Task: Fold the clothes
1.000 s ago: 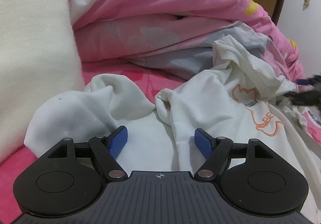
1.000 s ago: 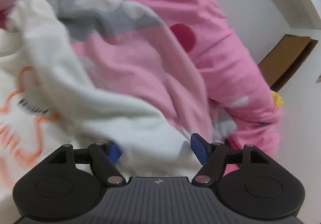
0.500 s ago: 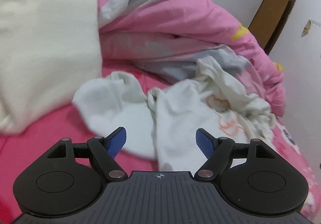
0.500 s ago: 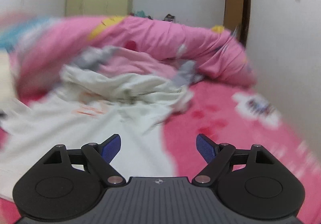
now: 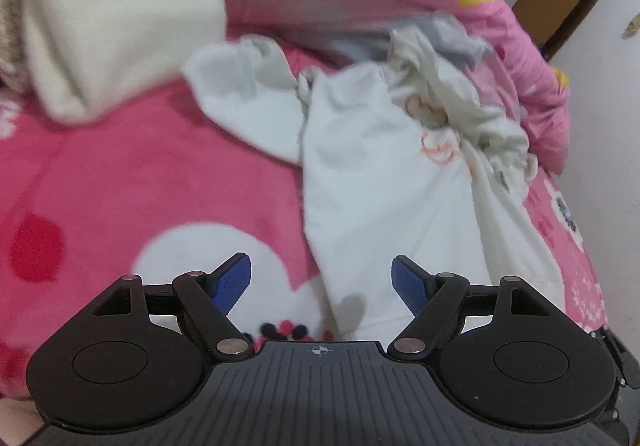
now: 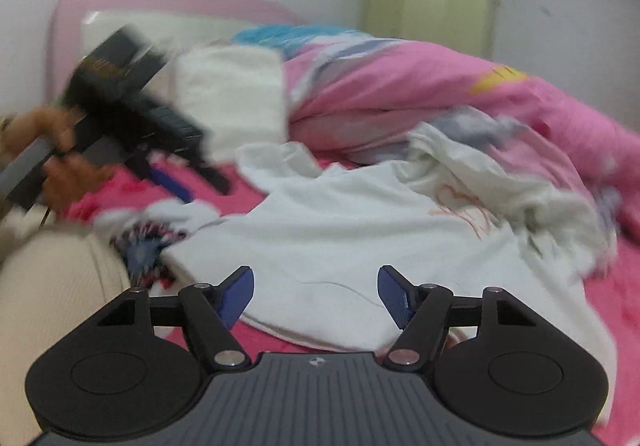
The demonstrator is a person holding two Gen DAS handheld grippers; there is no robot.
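I have both tools spread apart, holding nothing. The left tool and right tool hover over the near hem of the crumpled white shirt, orange-printed, on the pink bed.

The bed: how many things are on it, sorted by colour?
White: 2, the shirt and the blanket
Pink: 1, the quilt
Blue: 1, a blurred cloth behind the quilt
Total: 4
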